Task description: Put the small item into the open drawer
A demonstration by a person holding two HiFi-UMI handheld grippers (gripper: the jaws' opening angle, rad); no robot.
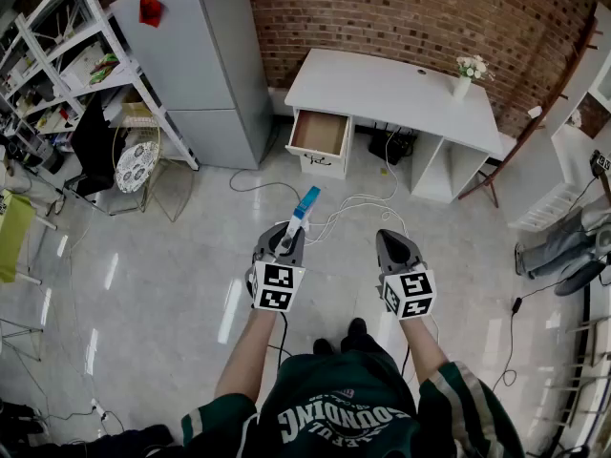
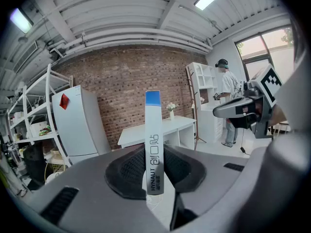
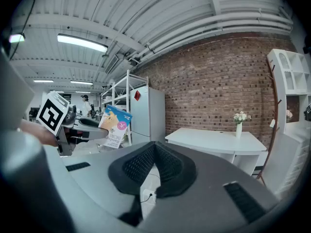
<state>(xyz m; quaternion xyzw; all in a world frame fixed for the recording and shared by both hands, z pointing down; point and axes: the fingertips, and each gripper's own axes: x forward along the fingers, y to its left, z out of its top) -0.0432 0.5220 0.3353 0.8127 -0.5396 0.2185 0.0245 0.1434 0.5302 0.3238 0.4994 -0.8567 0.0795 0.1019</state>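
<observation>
Left gripper view | left gripper jaws clamp slim box upright | right gripper jaws closed, empty

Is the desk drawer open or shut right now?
Open. The drawer is pulled out from under the white desk, its wooden bottom showing. The flat box is clamped in the left gripper.
</observation>
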